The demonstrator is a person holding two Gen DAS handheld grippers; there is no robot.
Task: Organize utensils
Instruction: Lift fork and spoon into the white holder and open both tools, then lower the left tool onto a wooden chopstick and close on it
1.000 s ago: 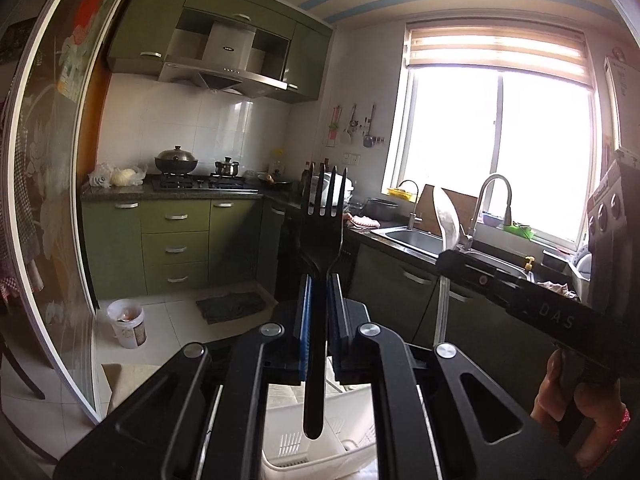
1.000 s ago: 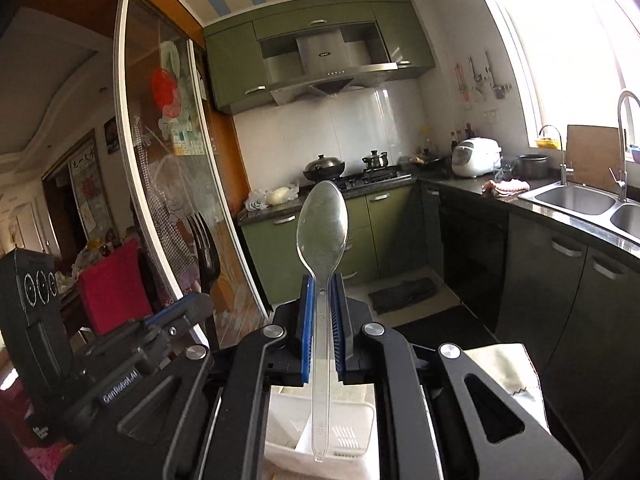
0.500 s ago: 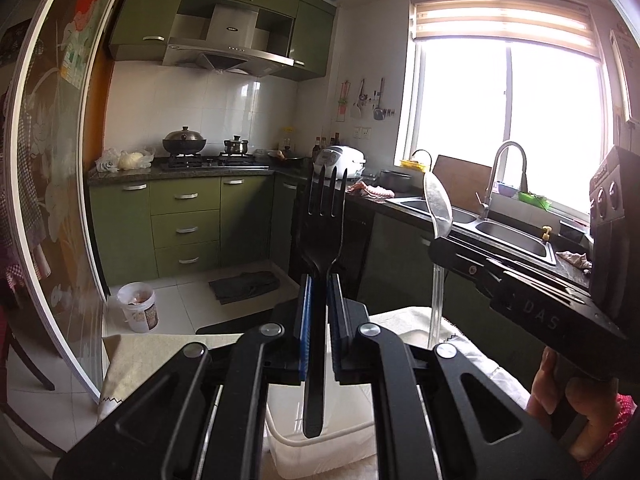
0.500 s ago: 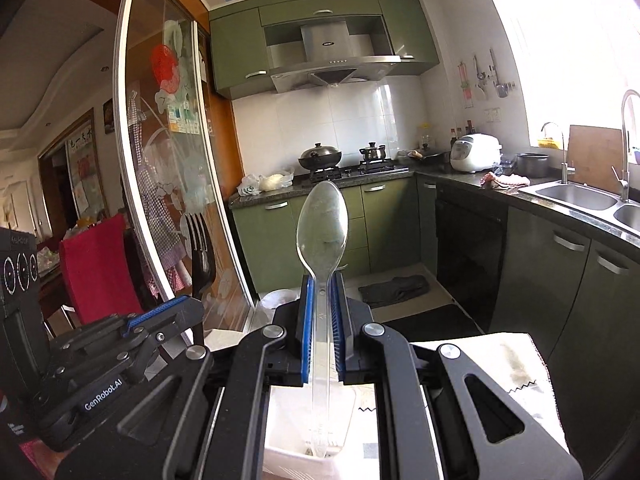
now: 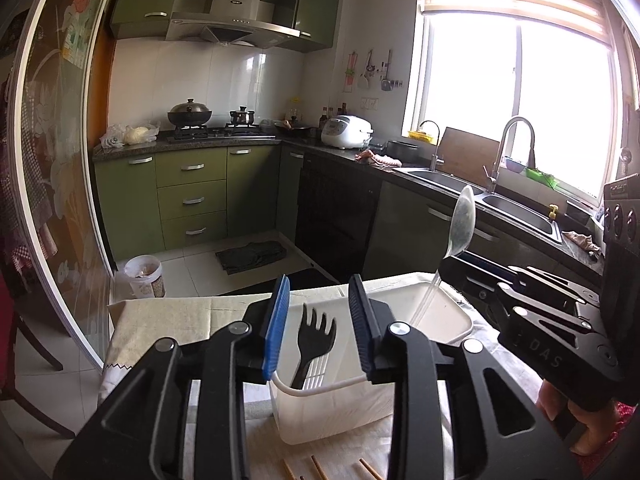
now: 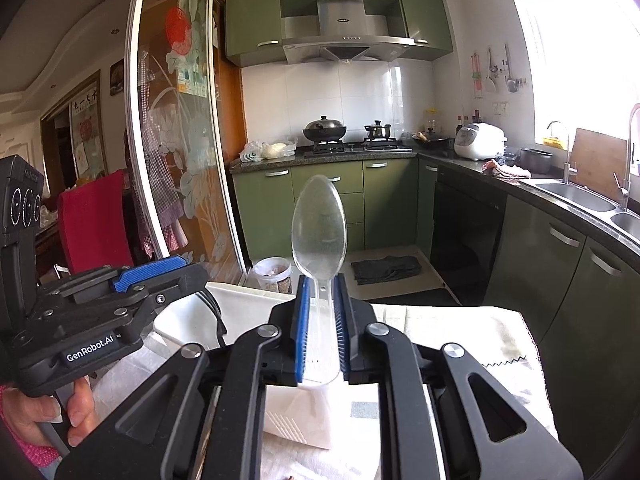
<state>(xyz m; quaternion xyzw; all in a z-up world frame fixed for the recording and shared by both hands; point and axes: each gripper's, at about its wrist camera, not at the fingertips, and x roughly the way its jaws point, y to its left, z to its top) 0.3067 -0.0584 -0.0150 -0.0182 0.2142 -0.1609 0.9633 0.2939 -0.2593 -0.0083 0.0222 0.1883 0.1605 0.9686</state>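
The left gripper (image 5: 320,328) has just been opening; its blue-padded jaws now stand spread, with nothing pressed between them. Past and below the gap, the black plastic fork (image 5: 314,342) stands tines-up inside the white translucent plastic bin (image 5: 332,408), free of both pads.

The right gripper (image 6: 320,328) has also just been opening, its jaws parted a little. The clear plastic spoon (image 6: 319,232) stands upright between them, bowl above the fingertips and handle reaching down into the bin. Whether the pads touch it I cannot tell.

The bin sits on a pale cloth-covered table (image 5: 168,316) under both grippers.
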